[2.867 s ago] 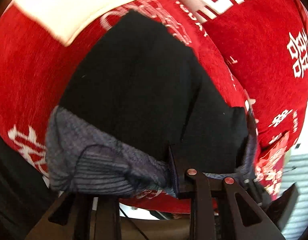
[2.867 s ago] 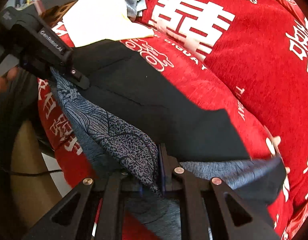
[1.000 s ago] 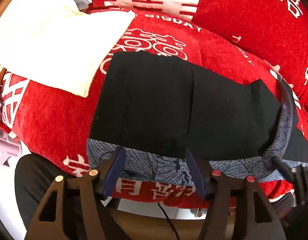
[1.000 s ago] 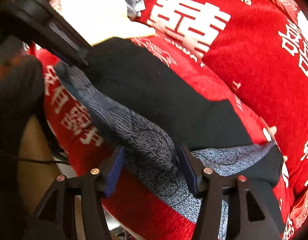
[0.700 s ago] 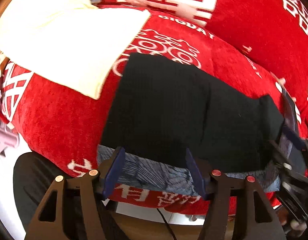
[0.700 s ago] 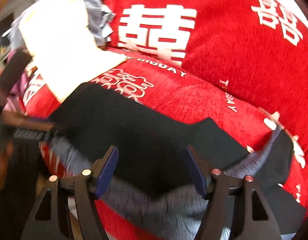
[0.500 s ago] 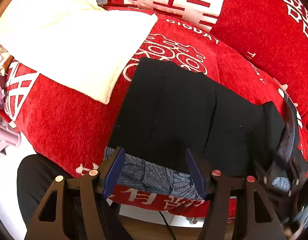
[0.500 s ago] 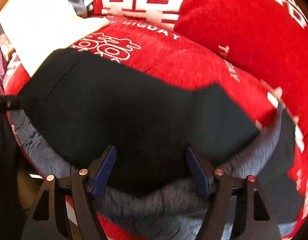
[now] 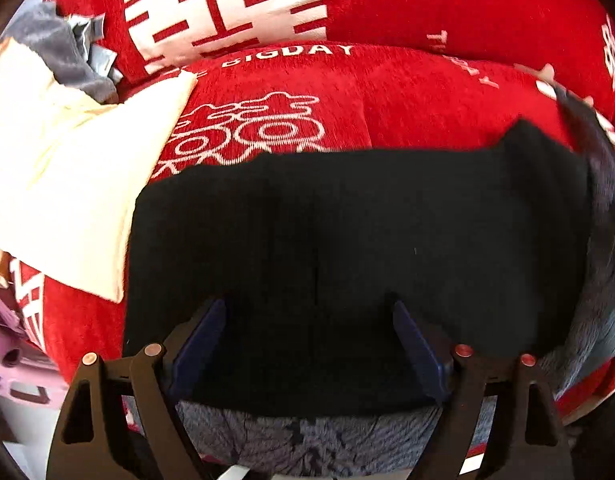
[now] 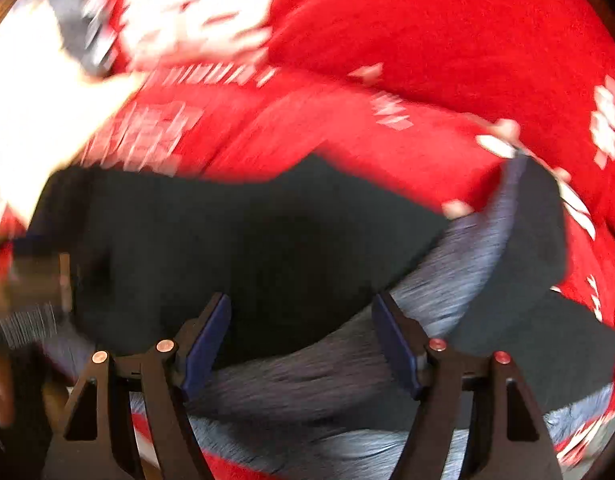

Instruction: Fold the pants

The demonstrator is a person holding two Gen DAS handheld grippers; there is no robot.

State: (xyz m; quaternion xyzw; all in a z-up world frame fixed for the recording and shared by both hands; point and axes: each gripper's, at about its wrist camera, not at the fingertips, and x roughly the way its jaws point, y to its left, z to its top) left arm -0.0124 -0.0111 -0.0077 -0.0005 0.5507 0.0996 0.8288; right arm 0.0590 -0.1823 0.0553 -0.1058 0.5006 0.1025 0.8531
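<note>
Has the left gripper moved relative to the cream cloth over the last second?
Yes. The left gripper has advanced over the black pants; the cream cloth now sits lower-left.

Black pants (image 9: 347,232) folded flat, grey lining exposed.

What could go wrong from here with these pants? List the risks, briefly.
1. Both the left claw and right claw are open, so the pants lie loose and overhang the red sofa cover's front edge; they could slide off.
2. The cream cloth touches the pants' left edge; a grab there may catch it too.
</note>
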